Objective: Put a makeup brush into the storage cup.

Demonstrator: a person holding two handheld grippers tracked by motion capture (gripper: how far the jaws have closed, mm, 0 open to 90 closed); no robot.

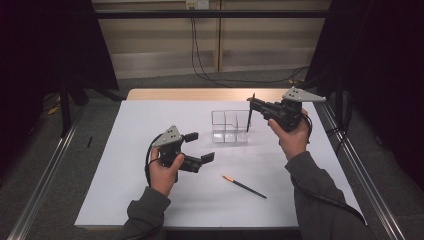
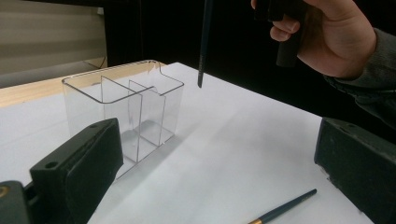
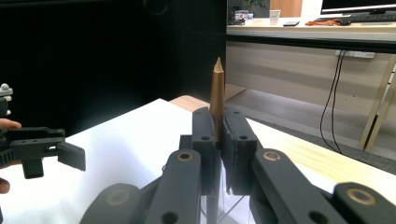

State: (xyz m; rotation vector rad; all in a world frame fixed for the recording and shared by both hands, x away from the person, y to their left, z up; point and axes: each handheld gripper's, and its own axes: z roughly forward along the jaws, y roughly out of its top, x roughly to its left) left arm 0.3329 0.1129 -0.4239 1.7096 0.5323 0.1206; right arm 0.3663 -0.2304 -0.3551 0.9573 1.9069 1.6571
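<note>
Nearest, one pencil [image 1: 244, 186] lies untouched on the white bench [image 1: 125, 200], just ahead of the left gripper [image 1: 200, 146], whose fingers stand wide open on nothing. Farther back, the right gripper [image 1: 252, 102] has its fingers clamped on a second pencil [image 1: 248, 120], upright above the right end of the clear box [image 1: 229, 127], so neither appears boxed. The right gripper view shows that pencil's gold tip [image 3: 217, 88]; the left gripper view shows its lower end [image 2: 201, 79] clear of the rim.

bright table, dark surround
overhead light on the white table [image 1: 150, 125]; soft shadows, mild glare, slightly soft frames.
</note>
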